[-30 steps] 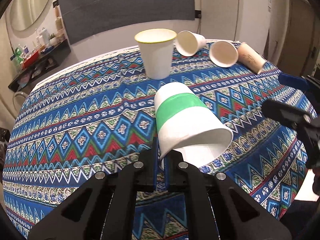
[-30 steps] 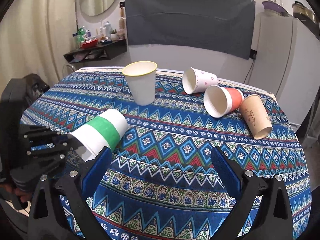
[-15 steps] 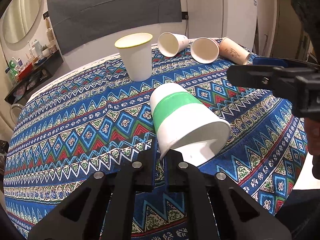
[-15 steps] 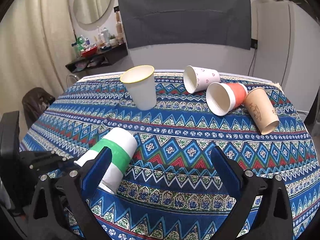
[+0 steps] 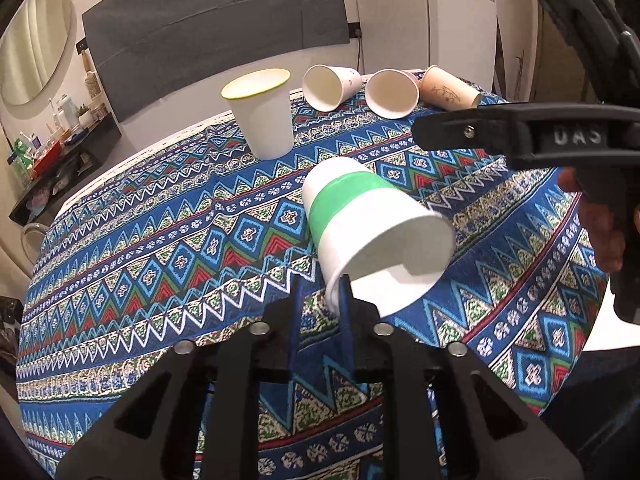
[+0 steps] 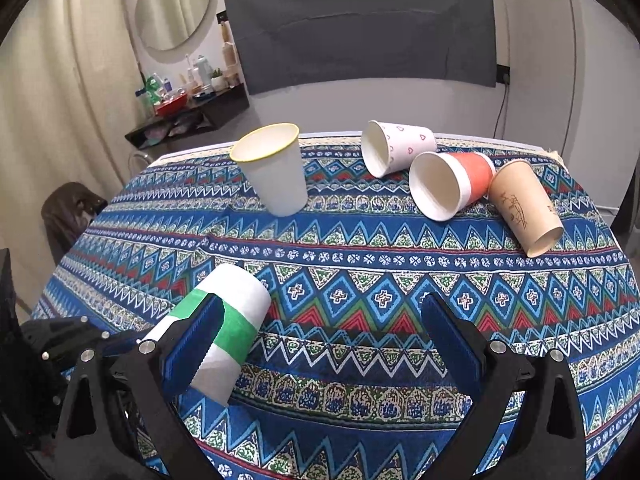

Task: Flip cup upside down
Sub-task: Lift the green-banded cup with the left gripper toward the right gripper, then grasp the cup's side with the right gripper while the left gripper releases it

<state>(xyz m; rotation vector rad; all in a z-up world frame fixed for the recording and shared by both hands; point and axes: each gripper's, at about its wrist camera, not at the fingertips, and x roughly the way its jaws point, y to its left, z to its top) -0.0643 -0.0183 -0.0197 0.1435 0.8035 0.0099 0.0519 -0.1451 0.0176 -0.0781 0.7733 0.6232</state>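
A white paper cup with a green band (image 5: 360,216) lies tilted, its open mouth toward the left wrist camera. My left gripper (image 5: 322,300) is shut on the cup's rim and holds it over the patterned tablecloth (image 5: 160,264). The same cup shows at lower left in the right wrist view (image 6: 240,304), partly behind a blue finger pad (image 6: 192,344). My right gripper (image 6: 320,344) is open and empty, just right of the cup. It shows as a black arm at the right of the left wrist view (image 5: 520,136).
An upright white cup with a yellow rim (image 6: 276,172) stands at the back. Three cups lie on their sides at the back right: a heart-patterned one (image 6: 396,148), an orange one (image 6: 452,180), a tan one (image 6: 524,208). The table edge is near.
My left gripper has lifted and tipped the green-banded cup nearer the table's front edge. My right gripper has moved in close beside the cup, still open.
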